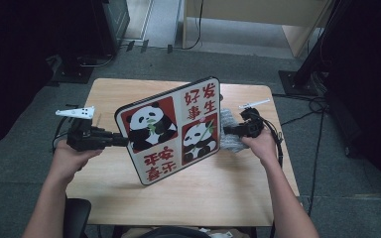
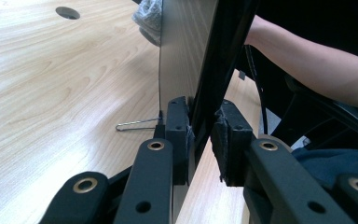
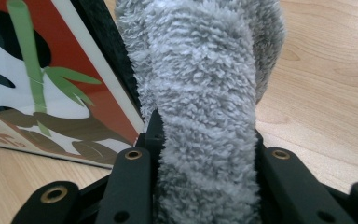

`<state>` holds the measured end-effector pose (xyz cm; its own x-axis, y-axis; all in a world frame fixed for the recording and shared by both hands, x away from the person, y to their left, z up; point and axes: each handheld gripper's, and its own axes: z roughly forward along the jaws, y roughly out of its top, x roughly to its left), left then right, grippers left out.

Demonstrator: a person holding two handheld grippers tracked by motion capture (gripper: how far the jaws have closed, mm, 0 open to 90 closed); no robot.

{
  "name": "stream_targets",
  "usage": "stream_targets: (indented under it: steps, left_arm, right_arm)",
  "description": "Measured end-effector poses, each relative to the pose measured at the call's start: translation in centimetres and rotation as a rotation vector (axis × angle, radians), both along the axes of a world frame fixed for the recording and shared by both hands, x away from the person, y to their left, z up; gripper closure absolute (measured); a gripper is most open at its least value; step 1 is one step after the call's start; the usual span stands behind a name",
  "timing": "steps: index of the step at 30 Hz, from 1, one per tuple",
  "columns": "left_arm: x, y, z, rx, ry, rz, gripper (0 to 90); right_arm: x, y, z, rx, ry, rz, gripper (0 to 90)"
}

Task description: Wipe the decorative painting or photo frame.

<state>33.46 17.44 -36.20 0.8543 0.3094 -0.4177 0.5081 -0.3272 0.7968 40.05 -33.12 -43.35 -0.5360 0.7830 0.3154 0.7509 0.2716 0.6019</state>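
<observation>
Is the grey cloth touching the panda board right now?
Touching: in the right gripper view the grey cloth lies against the panda board along its black edge.

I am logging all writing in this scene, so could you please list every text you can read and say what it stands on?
"好发" over "事生": red characters, top right square of the panda board, held tilted over the table.
"平安" over "喜乐": red characters, bottom left square of the board, read with some doubt as they are small.
The gripper views show no writing; the cloth bears none.
</observation>
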Motion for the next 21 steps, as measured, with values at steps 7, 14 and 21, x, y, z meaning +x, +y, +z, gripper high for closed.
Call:
stream_targets:
  steps: [7,14,21]
  left_arm:
    - [0.0,-0.1,0.0,0.002,-0.001,0.002,77.2]
    - [0.0,-0.1,0.0,0.003,-0.003,-0.001,77.2]
    - [-0.1,-0.1,0.1,0.010,-0.004,0.000,77.2]
  right_arm:
    - [-0.2,0.1,-1.2,-0.028,-0.002,0.003,67.4]
    - [-0.1,-0.1,-2.1,-0.006,-0.001,-0.012,67.4]
    - [0.2,-0.3,-2.6,-0.016,-0.008,-0.027,67.2]
